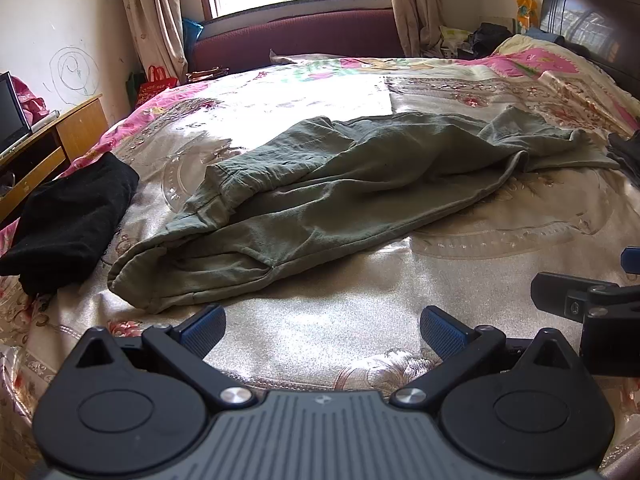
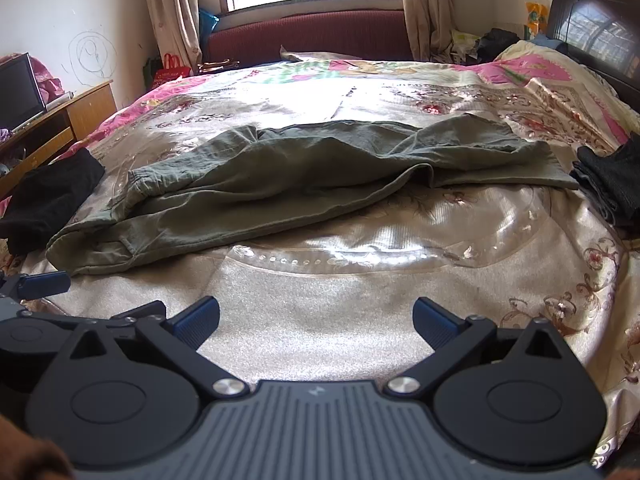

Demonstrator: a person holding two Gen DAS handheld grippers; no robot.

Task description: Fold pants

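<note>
Blue-padded fingers [image 1: 204, 330] of the left gripper [image 1: 322, 332] spread wide, gripping nothing, hovering over the shiny bedspread [image 1: 320, 312] at the near edge. Same on the right gripper [image 2: 316, 322]: fingers [image 2: 434, 320] parted, empty, over bare cover. Both side by side, close together. Beyond them, green pants [image 1: 320, 192] lying rumpled across the middle of the bed, one leg draped over the other, hem end toward the left edge. Black garment [image 1: 72, 216] just beside that end at the left edge; dark folded stack [image 2: 612, 176] by the right edge, next to the other end.
</note>
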